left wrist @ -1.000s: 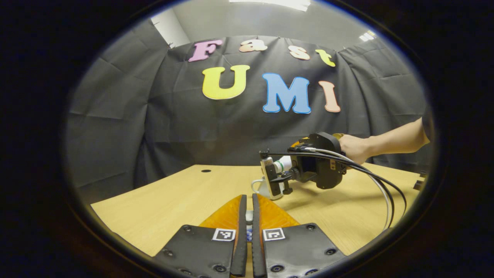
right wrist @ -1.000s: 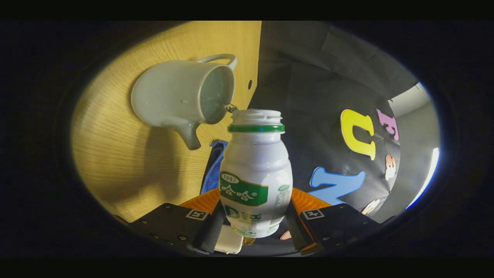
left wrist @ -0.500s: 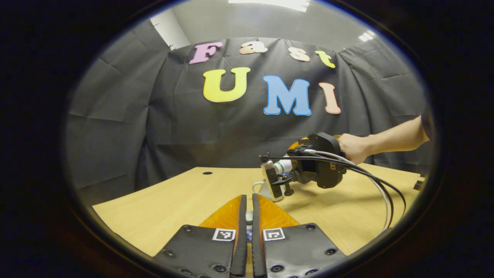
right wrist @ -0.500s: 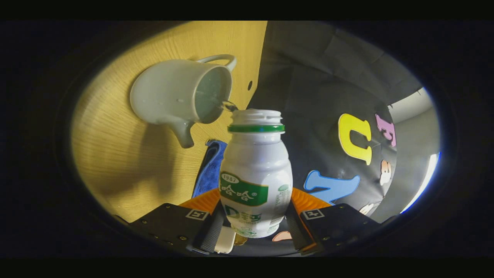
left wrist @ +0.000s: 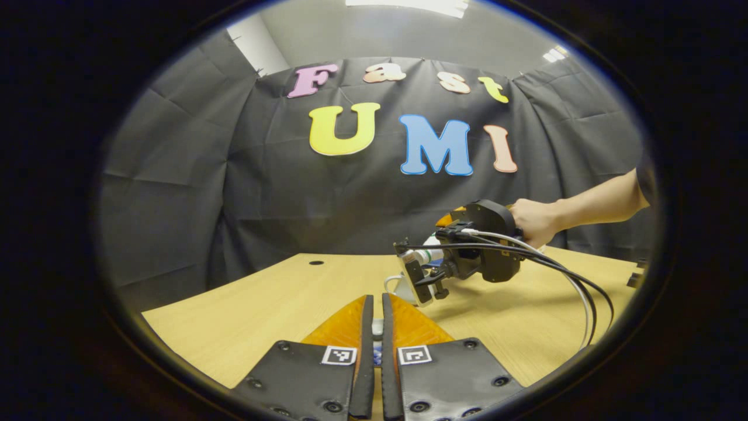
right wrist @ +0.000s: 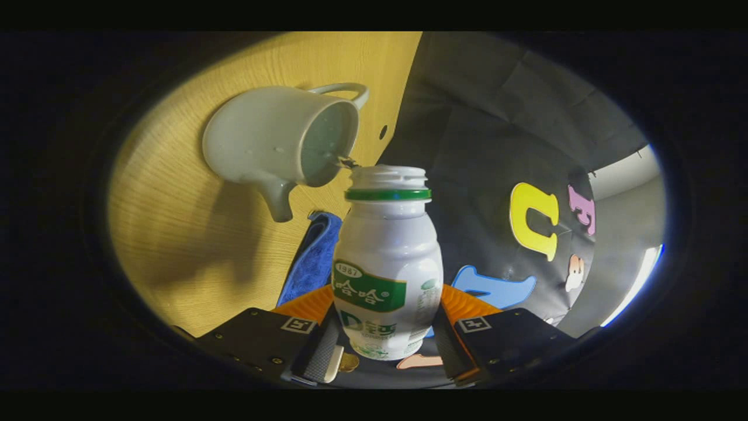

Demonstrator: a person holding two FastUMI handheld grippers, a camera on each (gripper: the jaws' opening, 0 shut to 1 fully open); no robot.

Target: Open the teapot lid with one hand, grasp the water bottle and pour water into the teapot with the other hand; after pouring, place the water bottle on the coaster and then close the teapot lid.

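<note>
Pouring is under way: right gripper (right wrist: pixel 385 345) fingers clamp the tipped bottle (right wrist: pixel 387 275) over the lidless teapot (right wrist: pixel 274 143); left gripper (left wrist: pixel 374 316) fingers nearly closed on something small; coaster and lid steps remain.

- In the right gripper view, more of the blue cloth (right wrist: pixel 310 260) shows beside the white plastic water bottle (right wrist: pixel 387 263).
- In the left gripper view, the right gripper (left wrist: pixel 422 275) has tipped further down.

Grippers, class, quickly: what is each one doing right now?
Left gripper: closed on something small; what it is cannot be told.
Right gripper: closed on the water bottle, tipped toward the open teapot.
</note>
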